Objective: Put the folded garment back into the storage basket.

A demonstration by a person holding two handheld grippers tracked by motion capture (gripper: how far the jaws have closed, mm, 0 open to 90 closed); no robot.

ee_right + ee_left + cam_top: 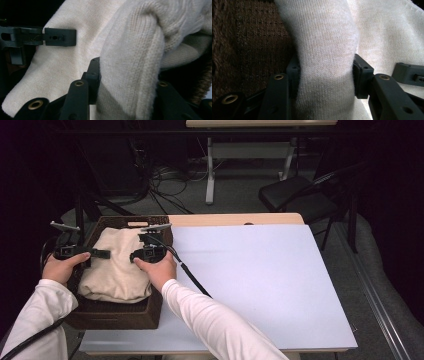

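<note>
Dim room; dark floor with cables, black chair (pixel 300 195) and second desk frame well beyond the basket. Pale blue table (pixel 260 285) with wooden far edge, bare to the right of the basket.

Item 1. Dark brown woven basket (pixel 120 316), at the table's left near corner, rectangular, handle slot in the far wall.

Item 2. Cream knit sweater (pixel 117 265), bunched inside the basket, heaped above its rim and covering most of the opening. Fine knit on the left portion, ribbed and cabled knit on the right. Long axis running from the basket's near wall toward its far wall, slightly wider at the near end; collar and sleeve direction not discernible.

Item 3. Left gripper (pixel 102 254), over the basket's left rim, jaws aimed inward across the basket. Clamped on a raised fold of the sweater (pixel 324 62), pads pressing from both sides.

Item 4. Right gripper (pixel 136 256), over the basket's right half, jaws aimed back toward the left gripper. Closed on a thick ribbed fold (pixel 130 75) of the same sweater.

Note on hold: two pinches on opposite sides of the heap, likely to spread the load and lift the garment clear of the basket without dragging on the wicker.
</note>
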